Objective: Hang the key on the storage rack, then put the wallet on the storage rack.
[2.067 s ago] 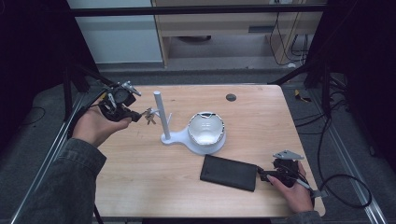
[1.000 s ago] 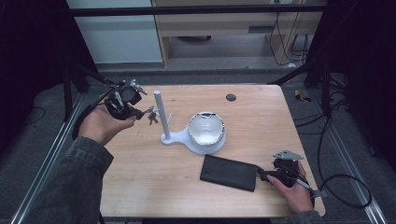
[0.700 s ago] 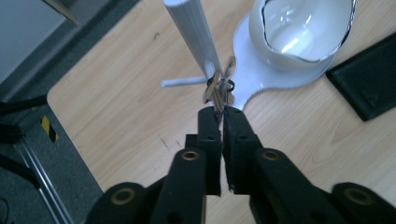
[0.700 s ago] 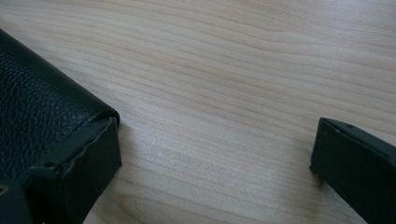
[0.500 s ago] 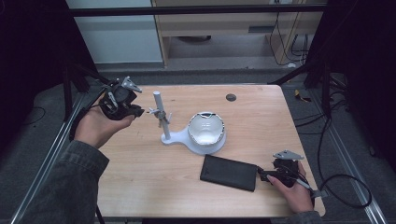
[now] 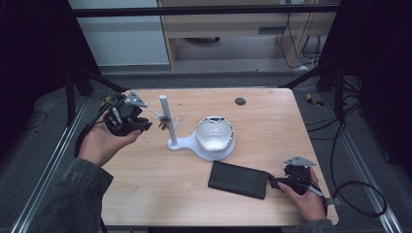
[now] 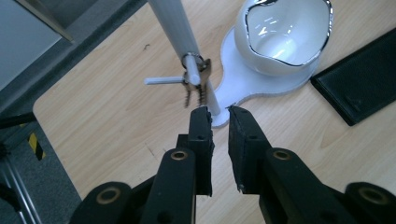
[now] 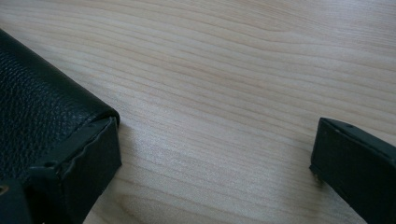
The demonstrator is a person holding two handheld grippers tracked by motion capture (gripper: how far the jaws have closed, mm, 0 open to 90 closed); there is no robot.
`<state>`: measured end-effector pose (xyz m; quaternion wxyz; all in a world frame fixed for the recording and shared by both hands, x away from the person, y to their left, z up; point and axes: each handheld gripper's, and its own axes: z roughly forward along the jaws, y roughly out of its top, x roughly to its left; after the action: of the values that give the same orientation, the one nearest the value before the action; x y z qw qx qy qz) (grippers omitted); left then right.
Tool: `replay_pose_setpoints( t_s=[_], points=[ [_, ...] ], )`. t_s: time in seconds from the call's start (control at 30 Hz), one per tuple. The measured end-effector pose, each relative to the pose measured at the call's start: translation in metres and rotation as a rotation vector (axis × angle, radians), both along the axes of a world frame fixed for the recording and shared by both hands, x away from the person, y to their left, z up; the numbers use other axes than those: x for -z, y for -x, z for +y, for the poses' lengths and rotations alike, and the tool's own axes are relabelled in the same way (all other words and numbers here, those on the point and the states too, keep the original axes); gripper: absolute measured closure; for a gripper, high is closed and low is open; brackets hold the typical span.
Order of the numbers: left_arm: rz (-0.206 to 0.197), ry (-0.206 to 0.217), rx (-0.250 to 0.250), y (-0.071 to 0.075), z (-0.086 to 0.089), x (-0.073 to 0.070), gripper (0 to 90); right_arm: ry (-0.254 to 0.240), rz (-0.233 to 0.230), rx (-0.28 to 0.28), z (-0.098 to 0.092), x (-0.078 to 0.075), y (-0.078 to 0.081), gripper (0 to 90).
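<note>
Keys (image 7: 196, 79) hang on the stand's peg (image 7: 163, 80), left gripper (image 7: 218, 111) narrowly parted just short, seemingly released; right gripper (image 8: 210, 140) wide beside the black case (image 6: 238, 179), likely next to grasp

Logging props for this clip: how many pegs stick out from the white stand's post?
2: one peg bare, the other peg holding the keys. More could hide behind the post.

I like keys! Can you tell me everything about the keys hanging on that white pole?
The keys are a small bunch of metal-looking keys on a ring. The ring hangs over a short white peg sticking out sideways from the white pole, and the keys dangle down beside the pole, above the wooden table. The left gripper is just below them, jaws slightly apart, not touching them.
</note>
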<state>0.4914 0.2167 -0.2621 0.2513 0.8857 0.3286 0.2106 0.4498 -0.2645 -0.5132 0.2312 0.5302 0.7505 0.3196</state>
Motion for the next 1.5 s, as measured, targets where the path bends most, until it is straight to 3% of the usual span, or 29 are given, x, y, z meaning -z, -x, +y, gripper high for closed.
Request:
replay_pose_setpoints(
  t_s=[0.17, 0.27, 0.5, 0.53, 0.6, 0.63, 0.83, 1.0, 1.13, 1.17, 1.2, 1.23, 1.4, 1.43, 1.5],
  points=[
    [0.006, 0.032, 0.039, 0.013, -0.003, 0.014, 81.8, -0.006, 0.002, 0.002, 0.0, 0.0, 0.0, 1.7],
    [0.008, 0.029, 0.056, 0.017, -0.005, 0.021, 83.8, -0.006, 0.002, 0.001, 0.0, 0.0, 0.0, 1.7],
    [0.025, 0.097, 0.117, 0.032, -0.021, 0.058, 87.5, -0.011, 0.004, -0.001, 0.0, 0.0, 0.0, 1.9],
    [0.025, 0.097, 0.117, 0.032, -0.021, 0.058, 87.8, -0.011, 0.004, -0.001, 0.0, 0.0, 0.0, 1.9],
    [0.038, 0.124, 0.142, 0.035, -0.026, 0.072, 89.0, -0.002, 0.007, -0.016, -0.001, -0.002, -0.001, 6.5],
    [0.038, 0.124, 0.142, 0.035, -0.026, 0.072, 89.3, -0.002, 0.007, -0.016, -0.001, -0.002, -0.001, 6.5],
    [0.068, 0.16, 0.181, 0.039, -0.04, 0.109, 89.9, 0.01, -0.047, -0.008, 0.0, -0.012, 0.006, 6.0],
    [0.073, 0.168, 0.204, 0.041, -0.047, 0.122, 89.9, 0.013, -0.062, -0.005, 0.002, -0.016, 0.009, 6.1],
    [0.076, 0.193, 0.237, 0.04, -0.06, 0.138, 90.0, 0.015, -0.077, -0.001, 0.003, -0.019, 0.009, 6.6],
    [0.09, 0.202, 0.256, 0.038, -0.071, 0.15, 89.9, 0.017, -0.086, -0.005, 0.003, -0.02, 0.01, 6.7],
    [0.105, 0.198, 0.266, 0.037, -0.076, 0.156, 90.0, 0.015, -0.084, -0.004, 0.003, -0.02, 0.011, 6.7],
    [0.124, 0.147, 0.291, 0.036, -0.082, 0.161, 89.9, 0.015, -0.085, -0.002, 0.003, -0.02, 0.011, 6.7],
    [0.129, 0.136, 0.304, 0.038, -0.091, 0.168, 89.9, 0.002, -0.093, -0.005, 0.002, -0.022, 0.012, 6.7],
    [0.126, 0.105, 0.307, 0.041, -0.094, 0.173, 89.9, 0.003, -0.092, -0.012, 0.002, -0.022, 0.011, 6.3],
    [0.134, 0.11, 0.312, 0.042, -0.096, 0.176, 89.9, 0.002, -0.086, -0.022, 0.003, -0.022, 0.011, 5.9]
  ],
)
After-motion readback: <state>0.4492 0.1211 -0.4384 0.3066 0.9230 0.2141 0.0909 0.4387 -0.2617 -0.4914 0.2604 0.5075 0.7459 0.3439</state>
